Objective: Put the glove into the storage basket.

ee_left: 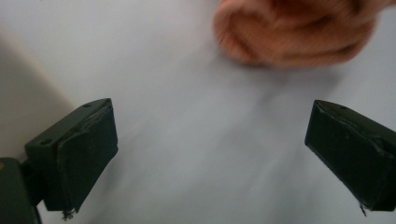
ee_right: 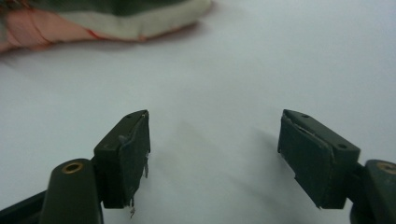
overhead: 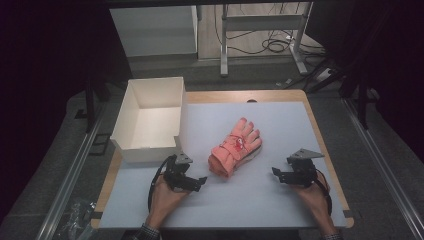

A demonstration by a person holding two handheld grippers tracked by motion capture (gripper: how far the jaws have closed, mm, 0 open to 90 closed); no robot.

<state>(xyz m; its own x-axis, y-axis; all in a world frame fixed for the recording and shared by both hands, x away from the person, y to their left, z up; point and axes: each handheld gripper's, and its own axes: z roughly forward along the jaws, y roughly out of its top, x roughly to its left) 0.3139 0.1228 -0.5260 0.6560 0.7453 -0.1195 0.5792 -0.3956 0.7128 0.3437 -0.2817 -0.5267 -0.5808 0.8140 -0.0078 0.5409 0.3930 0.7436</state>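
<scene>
While both lie flat, soft pink knit gloves [overhead: 234,148] fan stubby fingers.

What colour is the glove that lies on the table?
The glove is salmon pink, with small red marks on its back; the high view shows it best.

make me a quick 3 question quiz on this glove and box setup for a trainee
1. True or false: the pink gloves lie inside the white box.
2. Which gripper is nearer the white box: A) the left gripper or B) the right gripper?
3. Fill in: both grippers have their jaws ____, with nothing between them.

Key
1. False: the pink gloves lie on the white mat, to the right of the box.
2. A: the left gripper is just below the box's near corner.
3. Open: each gripper view shows bare mat between the jaws.
</scene>
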